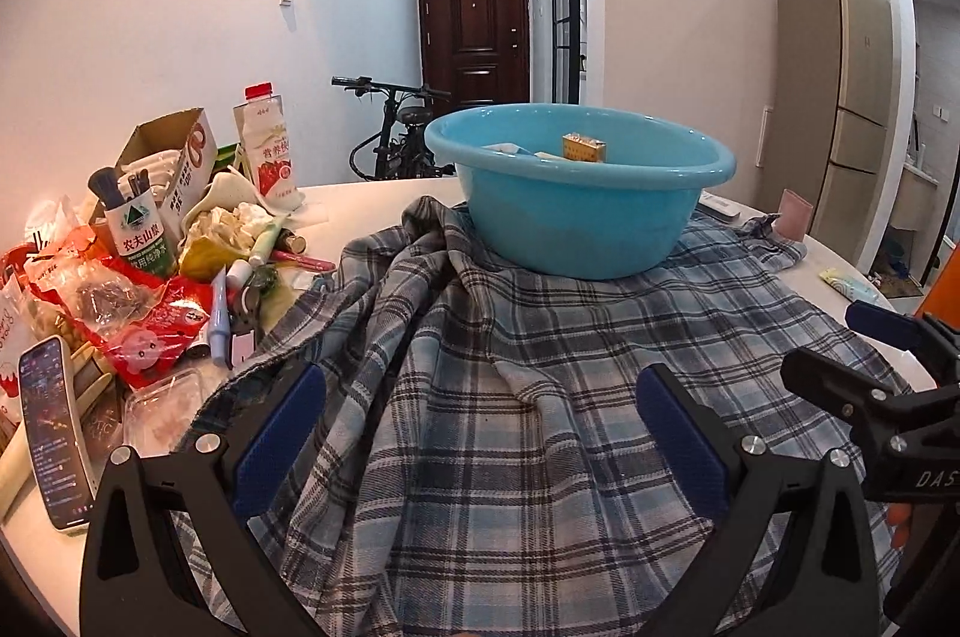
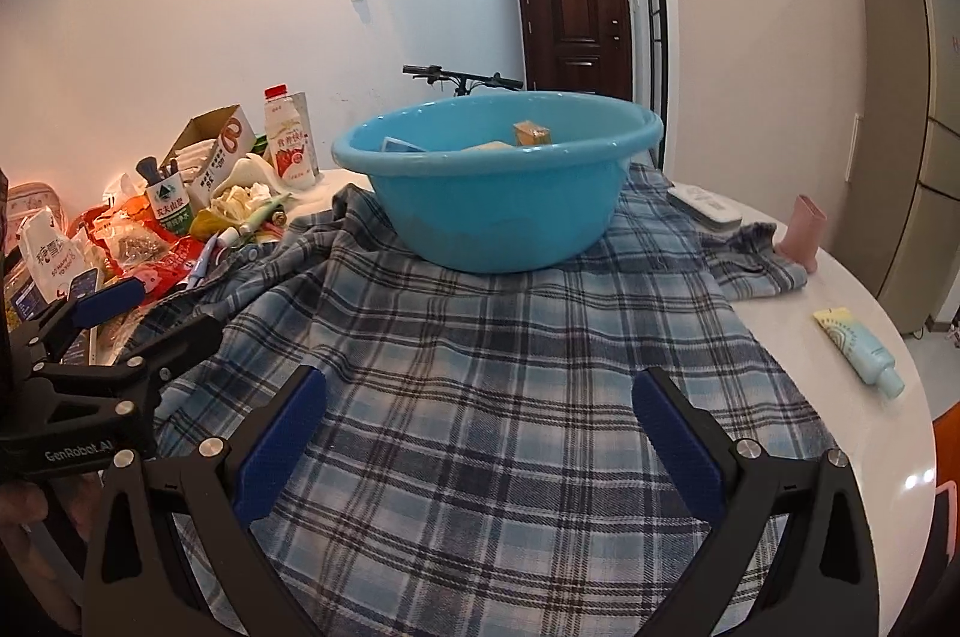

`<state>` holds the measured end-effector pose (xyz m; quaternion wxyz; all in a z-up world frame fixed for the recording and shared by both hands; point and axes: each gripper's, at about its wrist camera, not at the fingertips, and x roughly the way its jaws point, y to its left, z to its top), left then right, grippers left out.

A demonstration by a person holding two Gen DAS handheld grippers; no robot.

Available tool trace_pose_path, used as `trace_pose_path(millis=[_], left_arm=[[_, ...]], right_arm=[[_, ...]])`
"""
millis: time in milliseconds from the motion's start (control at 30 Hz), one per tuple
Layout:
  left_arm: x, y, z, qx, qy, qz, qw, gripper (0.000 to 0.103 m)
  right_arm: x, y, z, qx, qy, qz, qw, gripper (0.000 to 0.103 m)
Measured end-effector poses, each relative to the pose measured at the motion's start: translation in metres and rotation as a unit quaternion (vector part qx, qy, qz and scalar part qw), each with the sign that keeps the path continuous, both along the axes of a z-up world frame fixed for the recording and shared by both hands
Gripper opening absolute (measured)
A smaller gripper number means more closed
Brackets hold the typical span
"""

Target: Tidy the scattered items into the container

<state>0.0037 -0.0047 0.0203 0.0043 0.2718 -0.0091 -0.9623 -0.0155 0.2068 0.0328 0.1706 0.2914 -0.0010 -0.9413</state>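
Note:
A blue plastic basin stands on a plaid shirt spread over the white table. It holds a yellow box and other small items. My left gripper is open and empty, low over the shirt in front of the basin. My right gripper is open and empty too, beside it. A light blue tube lies on the table at the right. A pink cup and a white remote lie near the basin.
A pile of snack bags, a water bottle, a milk bottle, a cardboard box and a phone crowd the table's left side. A bicycle stands behind the table. A fridge is at the right.

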Motion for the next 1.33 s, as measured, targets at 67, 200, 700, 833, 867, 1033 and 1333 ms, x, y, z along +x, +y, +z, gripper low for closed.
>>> trace_pose_path(millis=[67,200,700,833,867,1033,1333], left_arm=[[-0.002,0.0,0.001,-0.001,0.0,0.001,1.0,0.103],[-0.002,0.001,0.001,0.0,0.0,-0.002,1.0,0.103],[0.001,0.004,0.009,-0.002,0.005,-0.009,0.9999,0.103],[0.001,0.005,0.012,-0.002,0.009,-0.008,0.9999,0.103],[0.001,0.005,0.012,-0.001,0.008,-0.009,0.9999,0.103],[0.004,0.004,0.016,0.001,0.012,-0.008,0.9999,0.103],[0.006,0.002,0.017,0.006,0.014,-0.007,0.9999,0.103]], right_arm=[[-0.002,0.001,0.0,0.0,-0.004,0.0,1.0,0.103],[-0.002,-0.003,0.004,0.004,0.002,0.003,1.0,0.103],[0.002,-0.013,0.013,0.022,0.012,0.018,1.0,0.103],[0.004,-0.016,0.015,0.025,0.013,0.022,0.999,0.103],[0.004,-0.016,0.016,0.025,0.014,0.022,0.999,0.103],[0.005,-0.016,0.019,0.028,0.018,0.023,0.999,0.103],[0.007,-0.016,0.022,0.028,0.022,0.027,0.999,0.103]])
